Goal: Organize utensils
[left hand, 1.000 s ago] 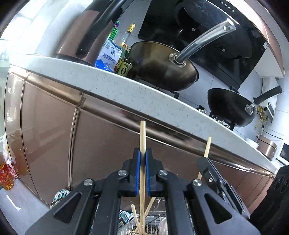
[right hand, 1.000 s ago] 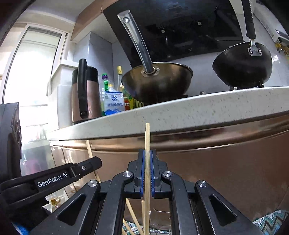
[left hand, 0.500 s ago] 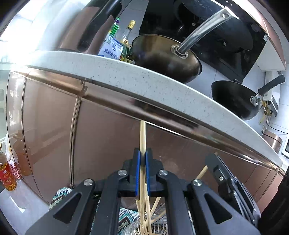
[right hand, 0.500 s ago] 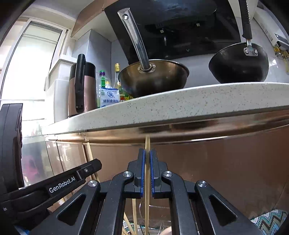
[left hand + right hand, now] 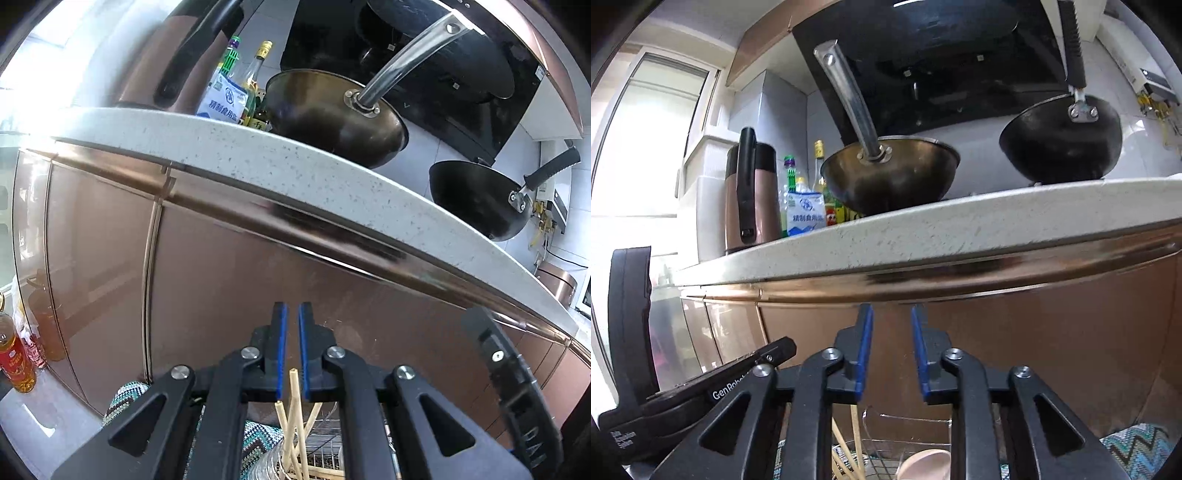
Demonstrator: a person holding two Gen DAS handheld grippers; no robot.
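Both grippers are released on my end. Left gripper (image 5: 290,314): blue pads parted by a narrow gap, nothing clamped. Right gripper (image 5: 892,314): pads spread wider, also empty.

Chopsticks (image 5: 293,413) are below the left gripper, standing tilted and crossing each other in a clear holder on a wire rack (image 5: 325,459). The tallest tip reaches up between the lower ends of the left pads; I can't tell whether it touches either one. In the right wrist view the same chopsticks (image 5: 854,430) show low between the finger arms, beside a pinkish bowl (image 5: 925,465) in the rack.

Both cameras face a copper-coloured cabinet front (image 5: 221,295) under a speckled white countertop (image 5: 295,166). On the counter: a brass-toned wok (image 5: 332,114) with a steel handle, a black wok (image 5: 480,199), a salt bag (image 5: 225,99), sauce bottles, and a copper kettle (image 5: 750,192).

The left gripper body sits at lower left in the right wrist view, just beside the right one. Zigzag-pattern mat (image 5: 1134,446) lies on the floor.
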